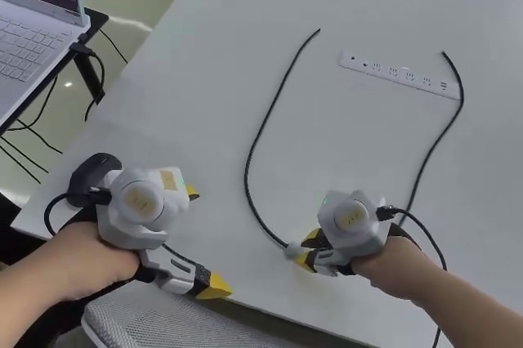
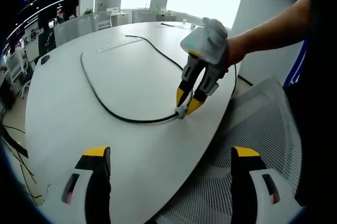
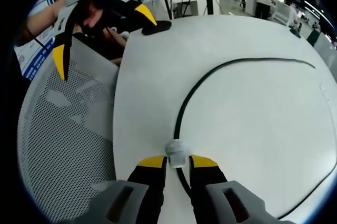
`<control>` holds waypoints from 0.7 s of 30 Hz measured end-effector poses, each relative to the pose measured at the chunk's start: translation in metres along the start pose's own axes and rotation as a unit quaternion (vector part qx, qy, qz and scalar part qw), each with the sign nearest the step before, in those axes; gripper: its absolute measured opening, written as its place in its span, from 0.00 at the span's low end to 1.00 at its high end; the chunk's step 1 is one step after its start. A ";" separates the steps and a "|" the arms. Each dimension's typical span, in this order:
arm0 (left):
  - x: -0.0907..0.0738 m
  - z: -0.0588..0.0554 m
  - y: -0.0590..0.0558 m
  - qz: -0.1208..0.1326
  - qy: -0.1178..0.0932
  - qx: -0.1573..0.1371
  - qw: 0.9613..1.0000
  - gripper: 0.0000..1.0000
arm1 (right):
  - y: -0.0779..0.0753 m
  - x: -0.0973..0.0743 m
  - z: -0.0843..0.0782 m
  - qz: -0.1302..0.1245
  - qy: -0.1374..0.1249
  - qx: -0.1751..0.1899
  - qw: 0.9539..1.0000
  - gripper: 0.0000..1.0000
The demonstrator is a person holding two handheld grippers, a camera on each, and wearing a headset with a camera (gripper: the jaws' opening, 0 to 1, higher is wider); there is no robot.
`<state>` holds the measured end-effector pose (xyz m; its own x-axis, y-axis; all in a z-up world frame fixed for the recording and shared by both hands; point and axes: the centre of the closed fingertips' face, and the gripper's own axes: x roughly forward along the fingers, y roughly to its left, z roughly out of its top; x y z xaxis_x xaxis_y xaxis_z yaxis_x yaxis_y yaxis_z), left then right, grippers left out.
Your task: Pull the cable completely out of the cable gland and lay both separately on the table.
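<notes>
Head view: the black cable point(image 1: 260, 131) lies in a long curve on the white table point(image 1: 204, 78), with the power strip point(image 1: 400, 74) beyond it. The cable's near end enters the cable gland point(image 1: 292, 251) at the table's near edge, where the right gripper point(image 1: 306, 252) has its jaws closed narrow on the gland. The left gripper point(image 1: 203, 240) is off to the side with its jaws spread wide and nothing between them. Left gripper view: the left gripper point(image 2: 171, 153) has its jaws wide apart over the table edge and a mesh chair point(image 2: 258, 129). The right gripper point(image 2: 187, 101) pinches the gland point(image 2: 181, 111), with the cable point(image 2: 105, 105) still attached. Right gripper view: the gland point(image 3: 177, 152) sits between the yellow fingertips point(image 3: 152, 162) of the right gripper point(image 3: 177, 162). The cable point(image 3: 210, 74) passes through the gland and runs on between the jaws. The left gripper point(image 3: 102, 34) is wide open.
</notes>
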<state>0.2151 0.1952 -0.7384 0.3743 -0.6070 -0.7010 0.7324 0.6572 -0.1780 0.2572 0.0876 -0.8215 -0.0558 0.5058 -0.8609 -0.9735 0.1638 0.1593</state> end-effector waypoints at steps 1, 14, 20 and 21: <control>0.000 0.000 0.000 -0.001 0.000 0.000 1.000 0.95 | 0.000 0.000 0.000 0.001 0.002 -0.002 1.000 0.12; 0.001 -0.002 -0.004 -0.005 0.005 0.001 1.000 0.92 | 0.001 0.000 0.001 0.005 0.002 -0.015 1.000 0.08; 0.004 0.004 -0.005 -0.009 -0.002 0.003 1.000 0.91 | 0.002 -0.007 0.003 0.002 0.006 -0.021 1.000 0.07; 0.004 0.005 -0.005 -0.010 -0.003 0.004 1.000 0.91 | 0.002 -0.008 0.004 0.001 0.004 -0.021 1.000 0.07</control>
<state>0.2161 0.1868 -0.7369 0.3623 -0.6225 -0.6937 0.7445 0.6411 -0.1864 0.2562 0.0872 -0.8123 -0.0588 0.4992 -0.8645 -0.9817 0.1280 0.1407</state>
